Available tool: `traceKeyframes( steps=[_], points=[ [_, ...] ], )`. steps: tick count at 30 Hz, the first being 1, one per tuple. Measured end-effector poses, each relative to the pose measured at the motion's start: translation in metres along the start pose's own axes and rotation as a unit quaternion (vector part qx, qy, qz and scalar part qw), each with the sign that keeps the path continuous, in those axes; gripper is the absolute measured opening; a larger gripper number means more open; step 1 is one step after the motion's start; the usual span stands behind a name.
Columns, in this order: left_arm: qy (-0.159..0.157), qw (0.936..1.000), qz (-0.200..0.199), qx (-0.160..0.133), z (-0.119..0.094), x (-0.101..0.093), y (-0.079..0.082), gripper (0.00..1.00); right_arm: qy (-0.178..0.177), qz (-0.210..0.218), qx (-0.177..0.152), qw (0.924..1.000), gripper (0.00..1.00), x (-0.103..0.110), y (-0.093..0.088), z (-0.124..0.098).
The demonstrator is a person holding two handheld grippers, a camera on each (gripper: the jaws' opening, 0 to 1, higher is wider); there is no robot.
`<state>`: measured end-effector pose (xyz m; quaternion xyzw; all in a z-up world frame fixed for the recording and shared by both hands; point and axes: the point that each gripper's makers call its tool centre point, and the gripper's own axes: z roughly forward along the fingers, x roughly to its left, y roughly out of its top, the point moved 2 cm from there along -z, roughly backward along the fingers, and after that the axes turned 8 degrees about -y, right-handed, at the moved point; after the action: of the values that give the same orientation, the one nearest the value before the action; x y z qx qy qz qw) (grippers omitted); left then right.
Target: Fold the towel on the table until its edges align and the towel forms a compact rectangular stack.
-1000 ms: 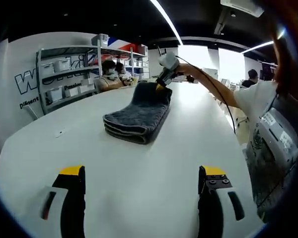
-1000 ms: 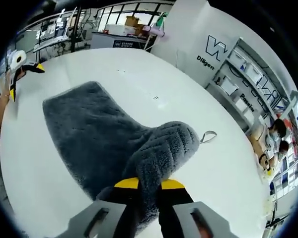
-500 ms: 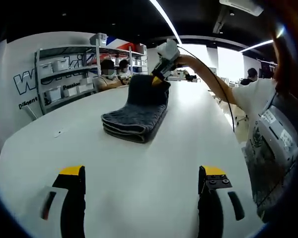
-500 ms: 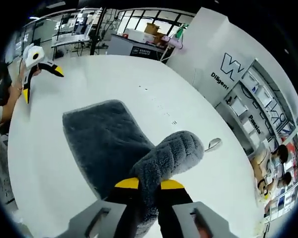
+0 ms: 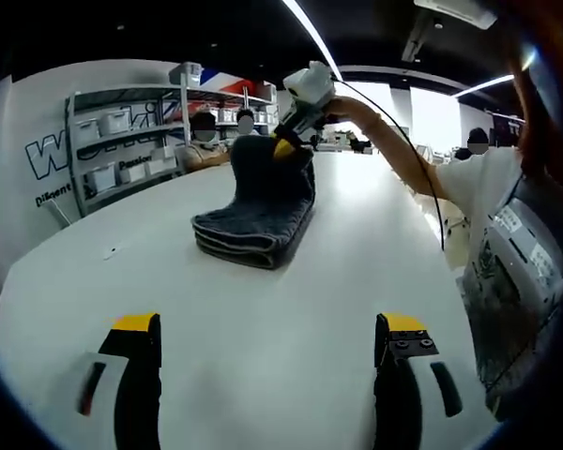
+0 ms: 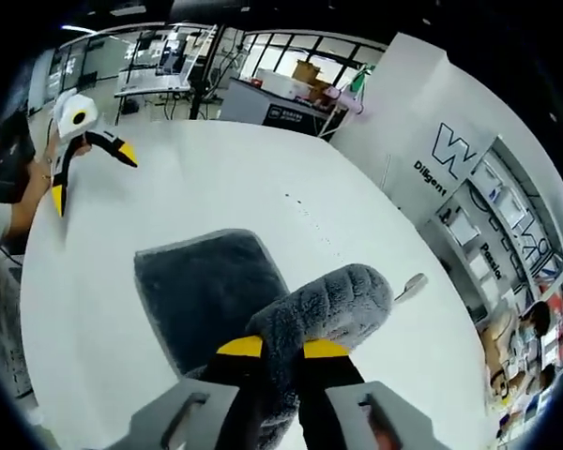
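- my right gripper (image 6: 272, 354) is pinching the far end of the towel (image 6: 216, 300) and has that end lifted up off the table (image 6: 216, 187); in the left view I can see it (image 5: 283, 147) up above the folded part
- the rest of the towel (image 5: 255, 220) sits folded in layers mid-table; grey and fluffy
- left gripper (image 5: 267, 339) is spread wide with nothing in it, hovering low over bare table (image 5: 263, 309) well short of the towel
- shelves (image 5: 131, 141) with bins along the wall; a sleeve (image 5: 479, 192) at the right
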<state>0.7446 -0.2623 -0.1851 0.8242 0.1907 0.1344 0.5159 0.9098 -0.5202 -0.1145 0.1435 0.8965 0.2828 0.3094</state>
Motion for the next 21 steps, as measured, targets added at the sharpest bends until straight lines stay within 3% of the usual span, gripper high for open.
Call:
traceKeyframes(
  steps=[21],
  points=[
    [0.000, 1.0000, 0.000, 0.003, 0.001, -0.001, -0.001, 1.00, 0.055, -0.039, -0.033, 0.9972, 0.11, 0.035, 0.069, 0.034]
  ],
)
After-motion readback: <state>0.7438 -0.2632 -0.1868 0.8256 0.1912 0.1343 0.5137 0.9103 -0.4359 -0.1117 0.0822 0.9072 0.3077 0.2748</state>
